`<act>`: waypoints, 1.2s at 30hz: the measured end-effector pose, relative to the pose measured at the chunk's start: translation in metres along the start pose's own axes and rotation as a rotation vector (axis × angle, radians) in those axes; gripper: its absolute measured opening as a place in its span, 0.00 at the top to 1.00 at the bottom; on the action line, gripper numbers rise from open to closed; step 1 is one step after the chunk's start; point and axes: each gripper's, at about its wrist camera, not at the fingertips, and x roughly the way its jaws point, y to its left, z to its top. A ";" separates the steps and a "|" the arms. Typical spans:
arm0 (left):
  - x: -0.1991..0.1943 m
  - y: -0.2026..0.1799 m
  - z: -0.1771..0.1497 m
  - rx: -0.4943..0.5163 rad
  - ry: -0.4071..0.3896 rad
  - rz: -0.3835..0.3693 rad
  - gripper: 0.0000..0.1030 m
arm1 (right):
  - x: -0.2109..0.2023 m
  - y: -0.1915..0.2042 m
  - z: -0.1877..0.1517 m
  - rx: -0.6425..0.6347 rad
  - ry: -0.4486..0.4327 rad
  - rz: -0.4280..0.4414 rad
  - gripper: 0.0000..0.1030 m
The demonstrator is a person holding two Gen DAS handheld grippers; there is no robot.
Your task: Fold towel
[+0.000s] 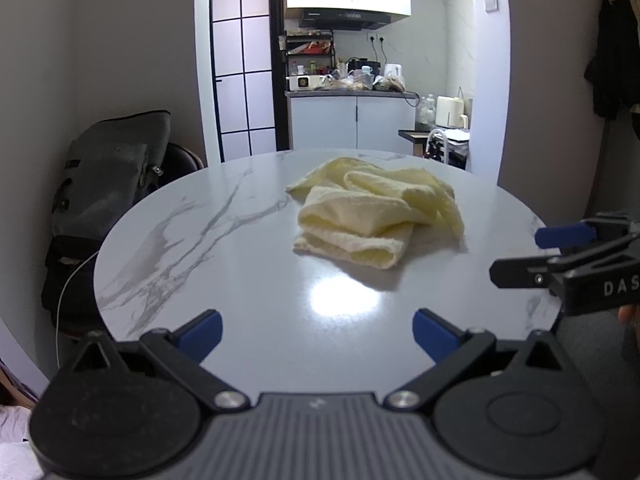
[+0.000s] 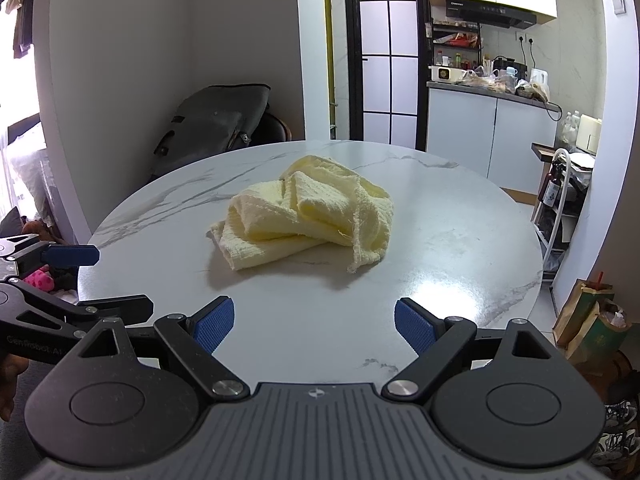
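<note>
Right wrist view: my right gripper (image 2: 314, 326) sits nearest the lens, its blue pads spread wide with nothing between them but bare tabletop. Over at the left edge of that view my left gripper (image 2: 80, 276) shows side-on, and in its own view its pads (image 1: 202, 334) are parted just as wide and empty too.

Straight ahead of both, well apart from any fingertip, lies the towel (image 2: 308, 216), a pale yellow crumpled heap near the middle of the round table (image 2: 460, 264). From the right gripper it lies dead ahead and a touch left; from the left gripper the towel (image 1: 372, 208) lies ahead and slightly right. So it sits between my two lines of reach, neither hand clearly closer. The heap runs roughly across me, left to right, with a loose tail (image 2: 366, 254) drooping toward my right side and a folded edge (image 2: 236, 254) toward my left. I judge those two ends are what each hand should go for.

The top is glossy white marble-pattern, glare near its front rim. Beyond: a dark bag (image 2: 218, 120) on a chair, a glazed door (image 2: 386, 48), a cluttered kitchen counter (image 2: 492, 94).
</note>
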 end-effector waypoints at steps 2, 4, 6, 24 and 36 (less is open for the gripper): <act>-0.001 0.000 -0.001 -0.002 0.000 0.000 0.00 | -0.001 -0.001 0.000 0.005 -0.003 0.003 0.12; -0.004 0.002 -0.002 -0.006 -0.001 0.000 0.00 | -0.001 -0.002 -0.001 0.008 -0.005 0.006 0.12; -0.007 0.003 -0.003 -0.011 -0.003 0.000 0.00 | -0.002 -0.003 -0.001 0.009 -0.006 0.010 0.12; 0.008 -0.049 0.004 -0.001 -0.018 -0.001 0.00 | -0.015 -0.004 -0.003 -0.228 -0.018 -0.180 0.12; 0.011 -0.049 0.008 0.004 -0.028 -0.018 0.00 | -0.017 -0.036 -0.002 -0.078 0.001 -0.001 0.12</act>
